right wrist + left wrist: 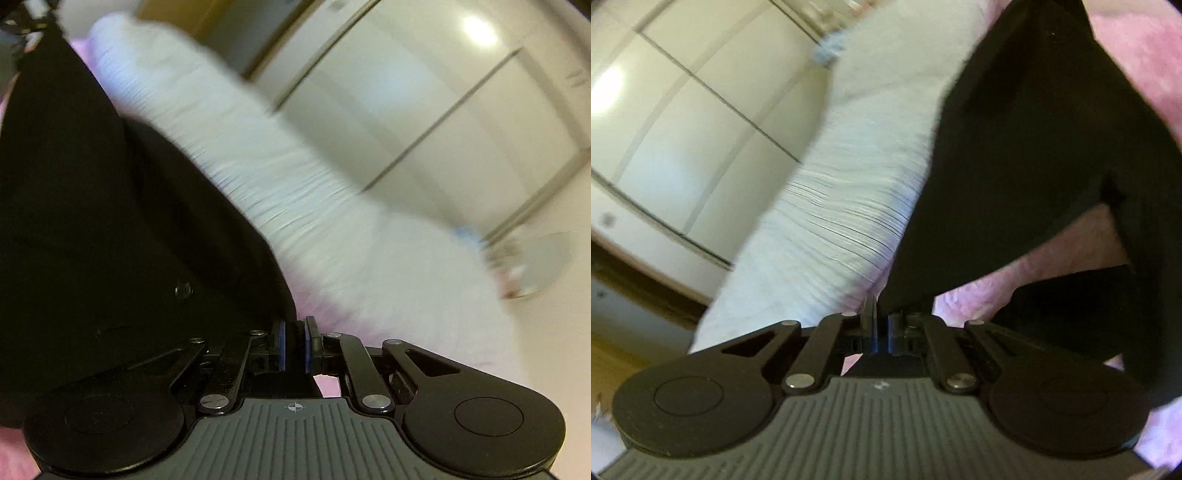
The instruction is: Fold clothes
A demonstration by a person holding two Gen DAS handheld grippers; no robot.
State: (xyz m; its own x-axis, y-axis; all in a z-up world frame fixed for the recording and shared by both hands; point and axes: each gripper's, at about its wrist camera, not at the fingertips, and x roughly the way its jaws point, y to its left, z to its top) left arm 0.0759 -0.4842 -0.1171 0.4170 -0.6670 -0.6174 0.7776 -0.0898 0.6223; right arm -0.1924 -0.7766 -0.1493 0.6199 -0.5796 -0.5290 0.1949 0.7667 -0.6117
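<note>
Evidently both the left gripper (882,325) and right gripper (295,343) clamp the black garment (1015,166); no legible writing.

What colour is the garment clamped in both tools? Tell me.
Black garment, clearest in the left wrist view.

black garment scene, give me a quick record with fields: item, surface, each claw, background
item: black garment, lifted and hanging from both claws
surface: pink fuzzy cover with a white ribbed blanket beside the garment
left claw: shut on an edge of the black garment
right claw: shut on black fabric at the garment's corner
background: pale wardrobe doors; small things beyond the blanket too blurred to name
image quality: motion blur in both views
</note>
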